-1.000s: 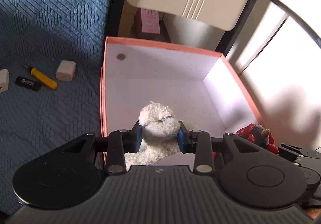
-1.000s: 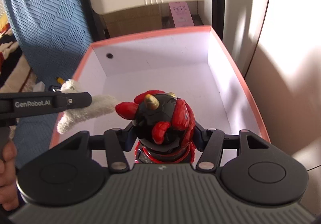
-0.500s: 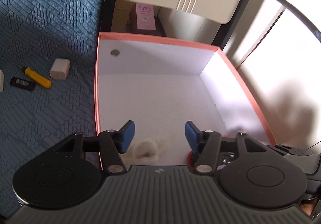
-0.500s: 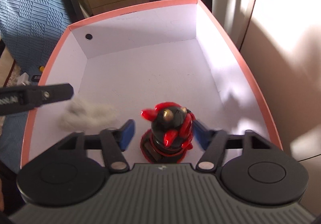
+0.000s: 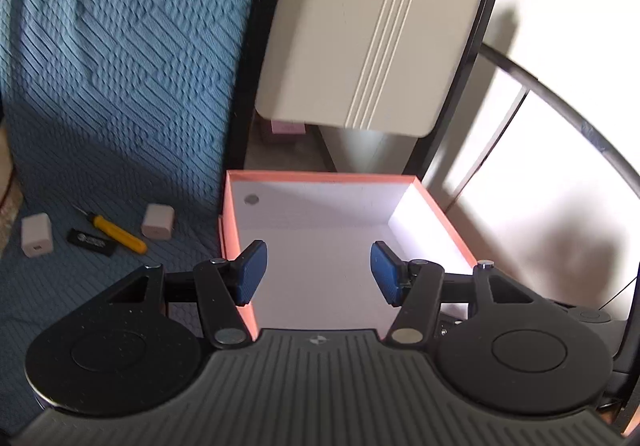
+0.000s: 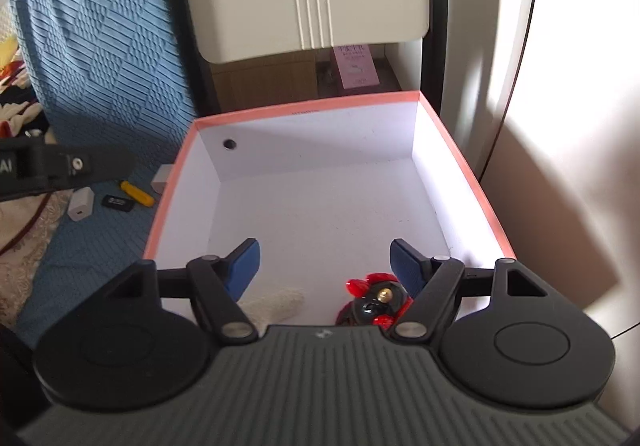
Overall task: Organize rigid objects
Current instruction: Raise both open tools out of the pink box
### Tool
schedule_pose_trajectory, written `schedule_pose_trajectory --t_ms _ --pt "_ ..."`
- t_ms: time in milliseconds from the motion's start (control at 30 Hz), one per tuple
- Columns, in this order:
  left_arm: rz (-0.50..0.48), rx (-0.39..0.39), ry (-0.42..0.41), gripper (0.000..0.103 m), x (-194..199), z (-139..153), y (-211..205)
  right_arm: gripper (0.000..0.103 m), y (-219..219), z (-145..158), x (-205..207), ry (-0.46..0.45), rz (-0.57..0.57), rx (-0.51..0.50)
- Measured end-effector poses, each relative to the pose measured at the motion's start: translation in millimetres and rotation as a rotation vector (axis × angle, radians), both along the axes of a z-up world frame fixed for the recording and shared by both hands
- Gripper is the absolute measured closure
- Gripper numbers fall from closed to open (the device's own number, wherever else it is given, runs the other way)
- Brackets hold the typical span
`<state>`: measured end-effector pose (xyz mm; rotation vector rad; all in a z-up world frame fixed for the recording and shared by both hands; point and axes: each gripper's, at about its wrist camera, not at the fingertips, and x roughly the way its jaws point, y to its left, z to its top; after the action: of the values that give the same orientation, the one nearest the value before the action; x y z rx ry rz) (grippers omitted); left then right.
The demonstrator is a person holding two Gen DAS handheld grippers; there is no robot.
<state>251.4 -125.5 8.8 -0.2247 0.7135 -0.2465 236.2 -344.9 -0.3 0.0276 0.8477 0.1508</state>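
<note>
A pink-rimmed white box [image 5: 236, 230] [image 6: 472, 170] stands beside a blue quilt. In the right wrist view a white plush toy [image 6: 276, 302] and a red-and-black horned figure [image 6: 376, 302] lie on the box floor at its near end. My right gripper [image 6: 324, 266] is open and empty above them. My left gripper [image 5: 318, 272] is open and empty above the box's near left part; the toys are hidden in its view. On the quilt lie a yellow screwdriver [image 5: 116, 234], a black stick [image 5: 94, 242] and two white chargers [image 5: 158, 222] [image 5: 37, 240].
A cream chair back [image 5: 372, 34] and black frame [image 5: 472, 58] stand behind the box. A pink carton [image 6: 356, 64] sits on the floor beyond. A pale wall [image 5: 560, 206] is on the right. The left gripper's body [image 6: 48, 166] shows at the right view's left edge.
Both grippers let go of their toys into the box, opened, and have risen and drawn back. The plush and the figure now lie on the box floor.
</note>
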Motion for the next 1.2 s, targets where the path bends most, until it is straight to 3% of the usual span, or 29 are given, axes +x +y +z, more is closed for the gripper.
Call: schedule_pose_trajectory --t_ms 300,633,967,1200 --pt "0.03 -0.008 -0.085 0.04 -30 42 41 0.029 33 32 -25 -0.056 0.01 0.016" --pt "0.035 0.007 -0.139 0.039 -58 63 71 0.029 66 46 -50 -0.098 0.064 0.01" --pt "0.074 0.039 -0.163 0.039 -78 63 112 0.029 98 59 -65 -0.137 0.128 -0.011" --pt "0.095 0.049 -0.166 0.039 -81 51 131 0.029 121 48 -70 -0.128 0.165 -0.008"
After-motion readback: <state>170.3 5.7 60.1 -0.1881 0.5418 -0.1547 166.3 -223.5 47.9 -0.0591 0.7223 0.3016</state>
